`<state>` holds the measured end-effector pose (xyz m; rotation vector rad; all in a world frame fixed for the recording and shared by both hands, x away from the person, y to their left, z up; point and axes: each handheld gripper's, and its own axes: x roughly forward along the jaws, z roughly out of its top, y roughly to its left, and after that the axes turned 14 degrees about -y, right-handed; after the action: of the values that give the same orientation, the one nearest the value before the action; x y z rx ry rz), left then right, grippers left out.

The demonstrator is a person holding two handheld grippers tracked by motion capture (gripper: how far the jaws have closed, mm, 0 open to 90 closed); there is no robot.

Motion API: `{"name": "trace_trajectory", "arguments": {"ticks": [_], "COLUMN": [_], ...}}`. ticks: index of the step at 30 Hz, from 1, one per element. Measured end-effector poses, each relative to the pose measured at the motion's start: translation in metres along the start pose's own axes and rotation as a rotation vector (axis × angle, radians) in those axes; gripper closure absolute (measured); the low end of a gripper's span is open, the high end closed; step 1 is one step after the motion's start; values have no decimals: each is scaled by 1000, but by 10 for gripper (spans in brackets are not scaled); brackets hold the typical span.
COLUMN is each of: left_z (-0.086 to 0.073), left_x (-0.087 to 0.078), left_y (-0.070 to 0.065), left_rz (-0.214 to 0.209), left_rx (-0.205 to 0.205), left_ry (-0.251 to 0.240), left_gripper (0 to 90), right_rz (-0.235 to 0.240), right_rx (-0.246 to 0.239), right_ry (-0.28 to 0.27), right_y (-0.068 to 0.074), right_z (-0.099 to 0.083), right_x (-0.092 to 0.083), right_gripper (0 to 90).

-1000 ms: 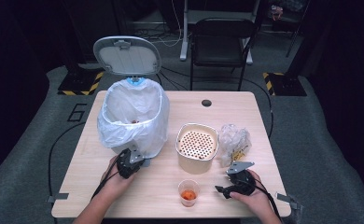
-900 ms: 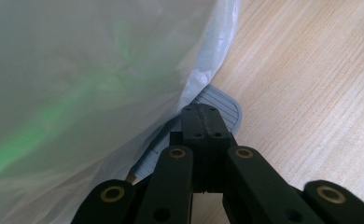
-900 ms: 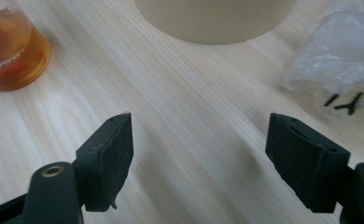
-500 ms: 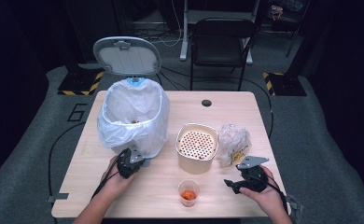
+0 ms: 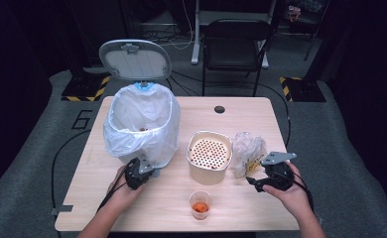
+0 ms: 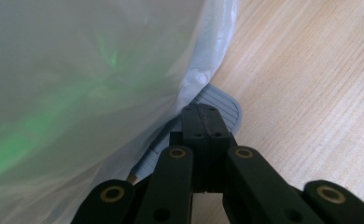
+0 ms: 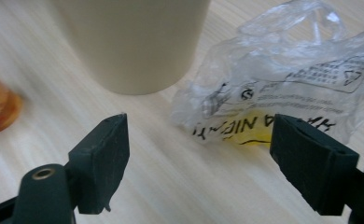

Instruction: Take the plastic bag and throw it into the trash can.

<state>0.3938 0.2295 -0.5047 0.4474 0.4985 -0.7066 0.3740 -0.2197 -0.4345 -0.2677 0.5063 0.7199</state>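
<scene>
Crumpled clear plastic bag (image 7: 283,88) with black print and something yellow inside lies on the table (image 5: 300,213), just ahead of the right gripper (image 7: 199,158). Jaws wide, having just been opening; nothing between them, pads off the bag. Beside the bag, left of the gripper's line: beige tub (image 5: 210,156), a perforated insert sitting in its top. Nearer that hand's left, small clear cup (image 5: 200,204) holding an orange lump.

Left gripper (image 6: 203,123): jaws pressed together, resting on the grey pedal (image 6: 224,109) at the foot of the bin (image 5: 142,126). Bin lid (image 5: 135,60) up; white liner, small brownish bits at bottom.
</scene>
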Motion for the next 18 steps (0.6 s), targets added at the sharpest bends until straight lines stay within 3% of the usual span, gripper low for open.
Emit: {"name": "trace_trajectory", "arguments": {"ticks": [12, 18], "left_z": [0, 0], "left_x": [0, 0], "left_y": [1, 0], "left_rz": [-2, -1], "left_rx": [-5, -5], "left_ry": [-7, -6], "left_gripper": [900, 900], "right_rz": [-55, -59], "right_rx": [15, -20], "right_ry": [0, 6], "right_y": [-26, -33], "right_z": [13, 17], "right_x": [28, 41], "right_gripper": [115, 96]}}
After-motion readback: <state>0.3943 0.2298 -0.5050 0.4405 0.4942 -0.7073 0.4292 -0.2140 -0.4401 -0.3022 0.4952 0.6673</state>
